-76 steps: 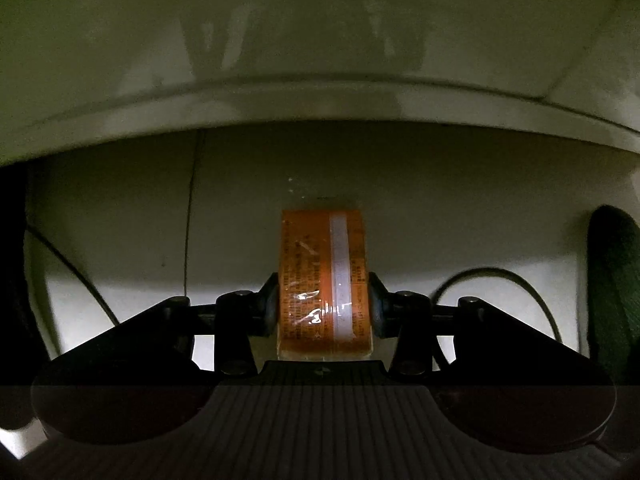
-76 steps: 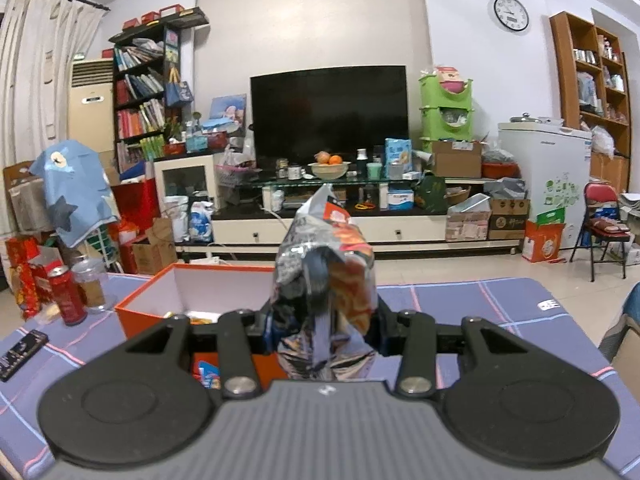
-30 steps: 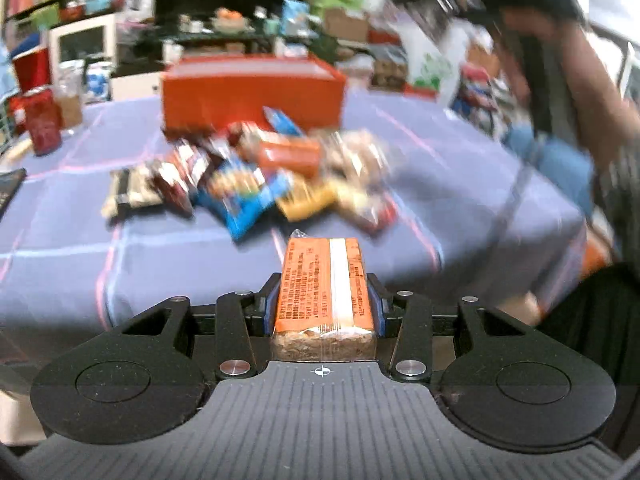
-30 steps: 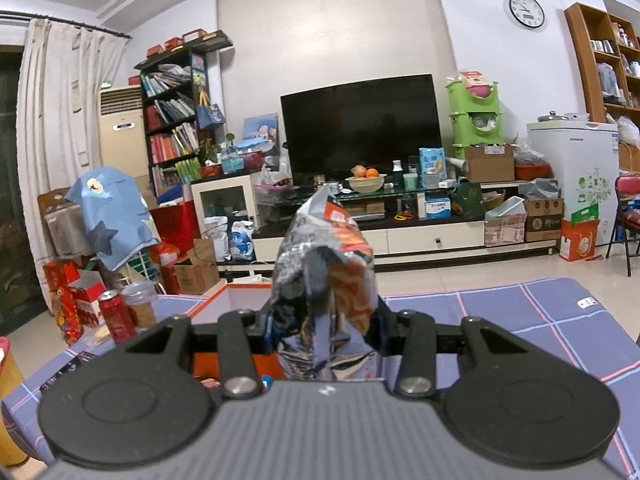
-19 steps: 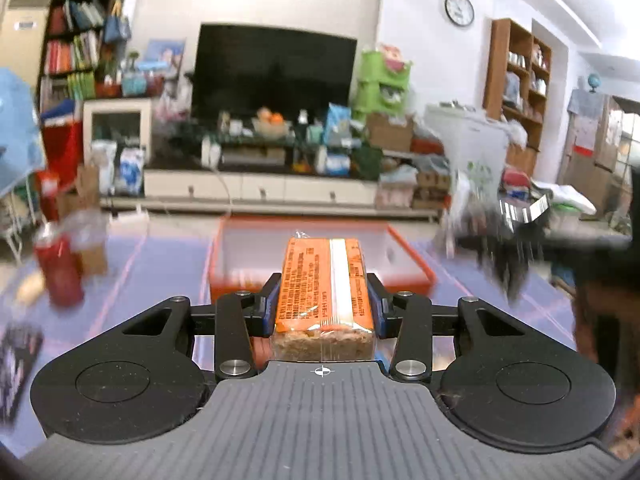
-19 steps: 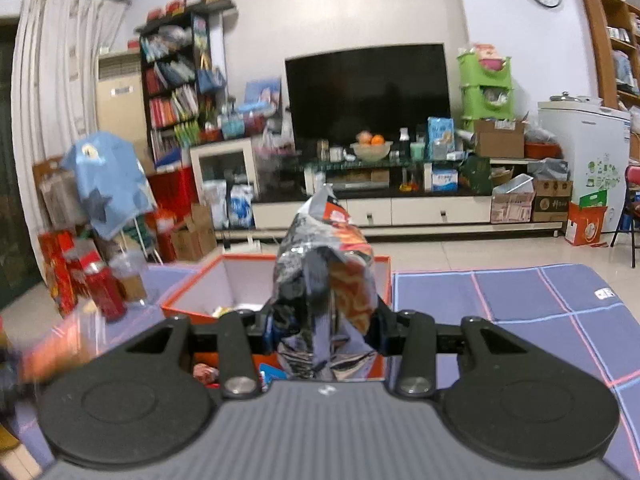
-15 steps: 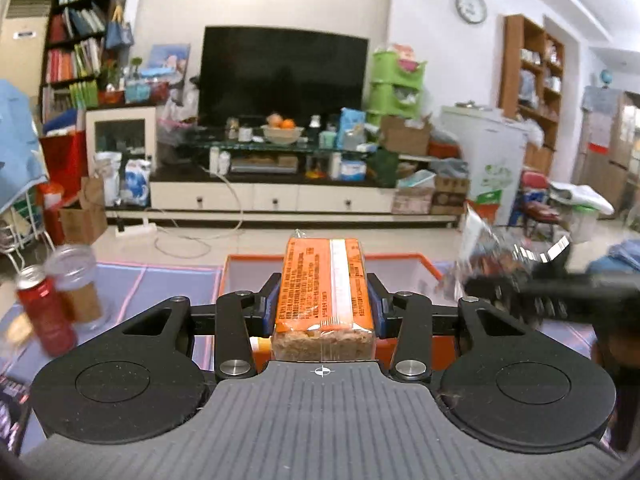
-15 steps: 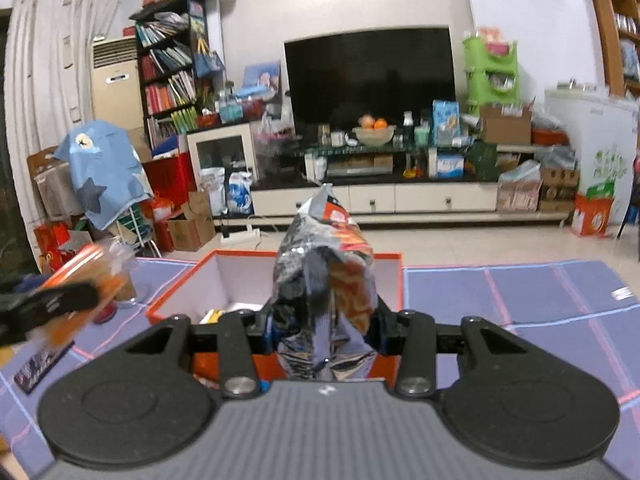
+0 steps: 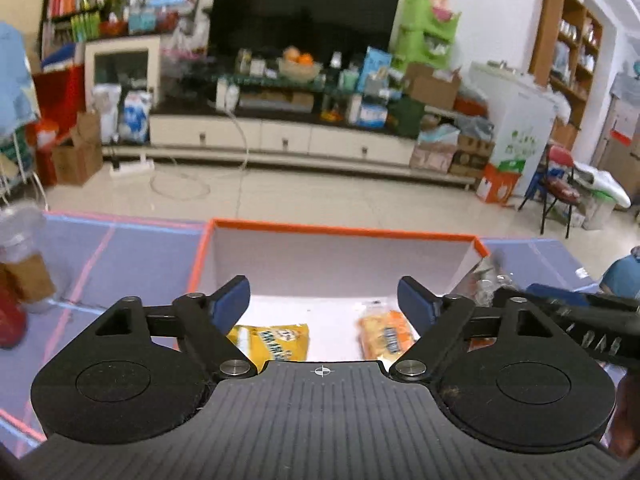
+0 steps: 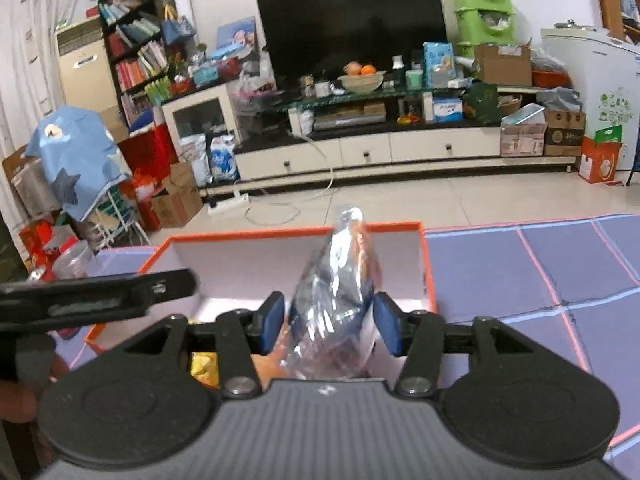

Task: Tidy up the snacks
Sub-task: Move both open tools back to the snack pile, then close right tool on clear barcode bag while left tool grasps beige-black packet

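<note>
My left gripper point(image 9: 323, 300) is open and empty above the orange box point(image 9: 340, 232) with a white inside. In the box lie a yellow snack pack point(image 9: 276, 340) and an orange-wrapped cracker pack point(image 9: 386, 334). My right gripper point(image 10: 327, 322) stands open over the same box point(image 10: 296, 232), and a silvery chip bag point(image 10: 336, 300) is between its jaws with gaps on both sides, blurred. The left gripper shows at the left edge of the right wrist view point(image 10: 96, 292); the right gripper shows at the right edge of the left wrist view point(image 9: 568, 312).
The box stands on a blue cloth with pink lines point(image 10: 520, 272). A red can point(image 9: 10, 316) and a clear jar point(image 9: 24, 256) stand at the left of the table. Behind is a TV stand point(image 10: 380, 148) and floor.
Both grippers moved over the box. My left gripper opened and the orange cracker pack now lies in the box. My right gripper's jaws opened around the chip bag.
</note>
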